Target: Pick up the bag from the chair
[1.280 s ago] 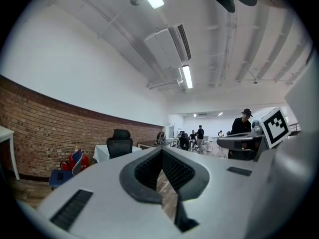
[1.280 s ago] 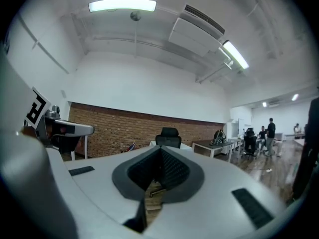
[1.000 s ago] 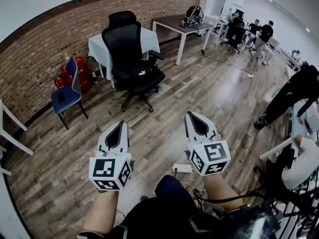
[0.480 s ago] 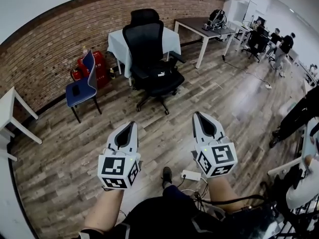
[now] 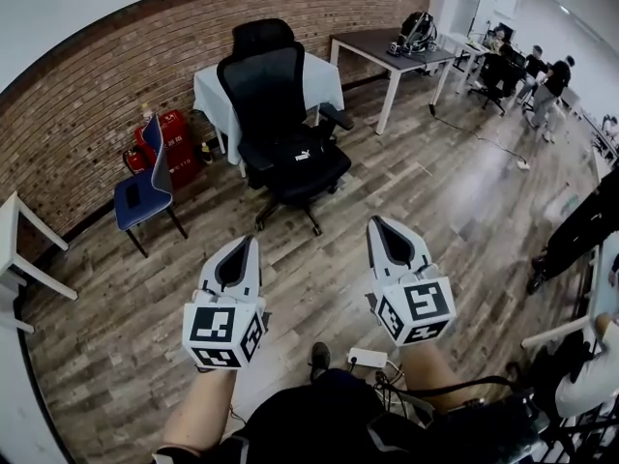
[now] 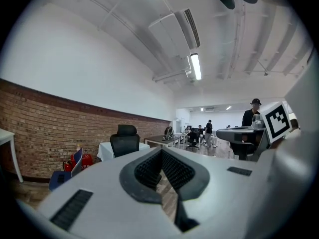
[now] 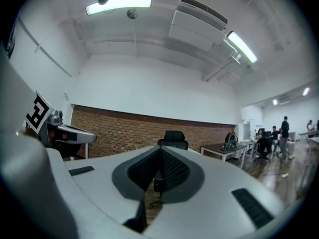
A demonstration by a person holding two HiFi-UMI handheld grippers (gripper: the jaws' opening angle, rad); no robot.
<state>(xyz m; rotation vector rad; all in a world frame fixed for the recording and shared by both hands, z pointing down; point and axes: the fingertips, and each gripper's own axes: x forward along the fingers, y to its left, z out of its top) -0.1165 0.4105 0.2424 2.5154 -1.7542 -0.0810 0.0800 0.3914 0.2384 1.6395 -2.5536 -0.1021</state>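
A black bag [image 5: 302,156] with a small white logo lies on the seat of a black office chair [image 5: 264,80] that stands on the wooden floor near the brick wall. My left gripper [image 5: 245,244] and right gripper [image 5: 374,223] are held side by side, well short of the chair, both pointing toward it. Both are shut with nothing between the jaws. In the left gripper view the left gripper [image 6: 160,151] is shut, with the chair [image 6: 124,141] far off to its left. In the right gripper view the right gripper [image 7: 160,149] lines up with the chair [image 7: 173,137] just behind its tips.
A blue chair [image 5: 141,188] and red canisters [image 5: 175,144] stand by the brick wall at left. A cloth-covered table [image 5: 215,92] is behind the office chair, a grey desk [image 5: 385,50] to its right. A power strip [image 5: 368,359] lies by my feet. People [image 5: 555,73] are at the right.
I have moved forward over the floor toward the office chair, both grippers held out ahead. The power strip has slid back toward my feet. Both jaws stay shut.
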